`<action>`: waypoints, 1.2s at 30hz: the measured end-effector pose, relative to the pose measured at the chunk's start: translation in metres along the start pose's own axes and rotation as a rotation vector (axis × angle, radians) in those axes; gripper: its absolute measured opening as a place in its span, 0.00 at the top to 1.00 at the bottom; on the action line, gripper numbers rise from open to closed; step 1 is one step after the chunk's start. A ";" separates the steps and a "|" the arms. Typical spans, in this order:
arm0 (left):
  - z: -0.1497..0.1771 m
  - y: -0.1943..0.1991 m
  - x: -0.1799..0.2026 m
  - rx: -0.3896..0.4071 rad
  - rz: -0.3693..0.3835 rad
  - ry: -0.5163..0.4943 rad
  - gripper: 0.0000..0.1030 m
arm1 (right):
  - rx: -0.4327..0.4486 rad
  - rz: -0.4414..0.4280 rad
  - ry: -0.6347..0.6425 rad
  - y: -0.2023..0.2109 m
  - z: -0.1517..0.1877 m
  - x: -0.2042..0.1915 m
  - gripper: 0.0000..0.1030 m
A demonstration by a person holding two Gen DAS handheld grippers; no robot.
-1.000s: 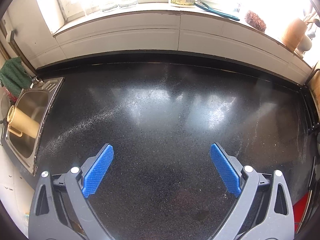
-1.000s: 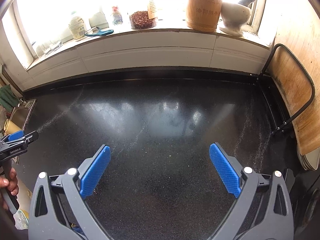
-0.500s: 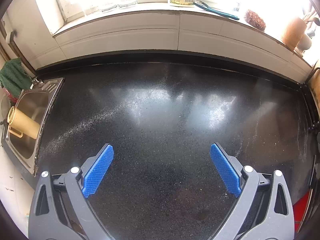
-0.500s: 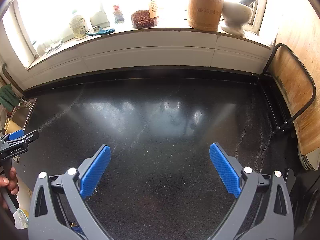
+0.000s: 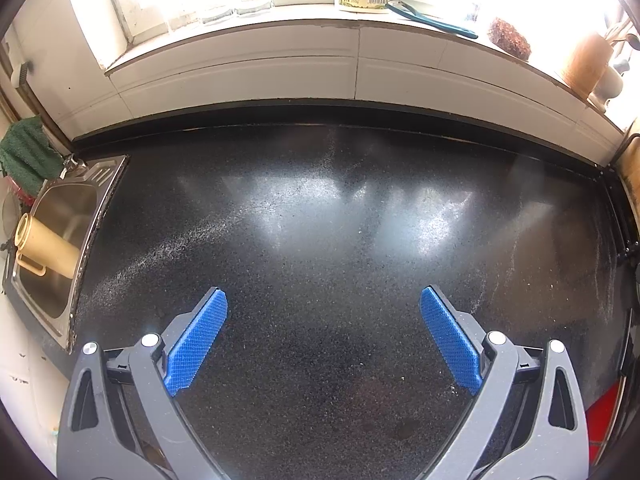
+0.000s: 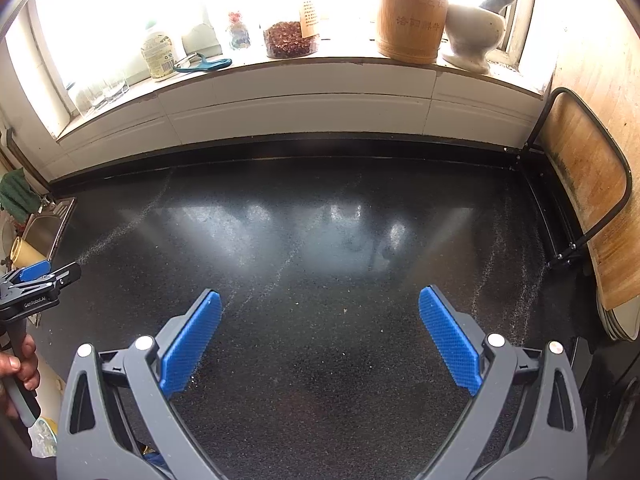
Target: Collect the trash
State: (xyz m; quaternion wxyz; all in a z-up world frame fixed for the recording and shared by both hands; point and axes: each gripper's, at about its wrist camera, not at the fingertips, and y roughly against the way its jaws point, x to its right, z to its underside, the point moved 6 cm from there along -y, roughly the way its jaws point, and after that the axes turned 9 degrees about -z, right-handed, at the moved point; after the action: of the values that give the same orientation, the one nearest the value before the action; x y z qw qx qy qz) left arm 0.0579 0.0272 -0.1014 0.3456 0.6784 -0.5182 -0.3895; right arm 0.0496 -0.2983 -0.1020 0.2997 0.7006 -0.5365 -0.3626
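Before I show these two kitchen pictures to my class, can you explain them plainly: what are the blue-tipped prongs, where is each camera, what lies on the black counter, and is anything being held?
There is no robot: a person carries two hand-held grabbers, each with a camera looking along its blue-padded fingers. One picture is from the left gripper, the other from the right gripper. The right view also catches the left one, gripped by the person's hand. Both stand open, holding nothing. The black counter shows only fine crumbs and glare. A tan mug lies in the sink. The windowsill holds a bottle, a bamboo holder and a mortar. A cutting board leans at the right.
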 end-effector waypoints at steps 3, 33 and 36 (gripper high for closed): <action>0.000 0.000 0.000 0.001 0.001 0.001 0.08 | 0.001 0.001 0.004 0.001 0.000 -0.001 0.07; 0.000 0.002 0.001 0.010 -0.014 -0.007 0.08 | -0.002 0.004 0.002 0.000 -0.002 0.000 0.07; 0.000 0.003 0.000 0.011 -0.009 -0.003 0.08 | -0.003 0.002 -0.001 -0.001 -0.002 0.001 0.07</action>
State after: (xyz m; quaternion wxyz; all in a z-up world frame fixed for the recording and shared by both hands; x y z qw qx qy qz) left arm 0.0568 0.0268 -0.0991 0.3395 0.6821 -0.5178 -0.3891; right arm 0.0517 -0.2988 -0.1017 0.3006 0.6995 -0.5368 -0.3636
